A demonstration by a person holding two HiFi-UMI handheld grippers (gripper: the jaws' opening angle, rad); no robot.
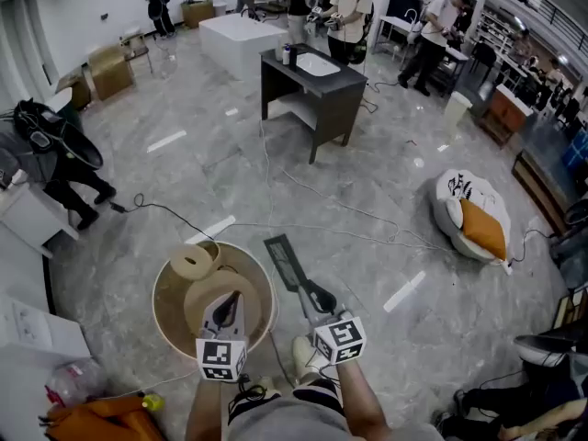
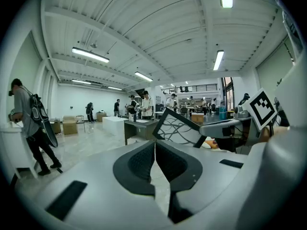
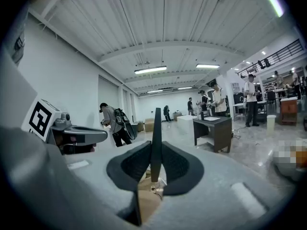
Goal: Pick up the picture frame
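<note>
The picture frame (image 1: 286, 263) is a flat dark panel held off the floor, slanting up and away from my right gripper (image 1: 313, 295). The right gripper view shows it edge-on as a thin black blade (image 3: 156, 133) clamped between the pads of my right gripper (image 3: 156, 164). In the left gripper view its face (image 2: 180, 127) shows a white sheet with dark branch lines in a black border. My left gripper (image 1: 223, 307) hovers over a round tub beside it. Its jaws (image 2: 156, 159) are shut with nothing between them.
A round beige tub (image 1: 163, 294) with a cardboard ring and disc sits under the left gripper. A dark table with a white basin (image 1: 312, 85) stands ahead, with people behind it. A white and orange cushion (image 1: 478, 217) lies right, cables cross the floor, and a person (image 1: 50, 159) bends at left.
</note>
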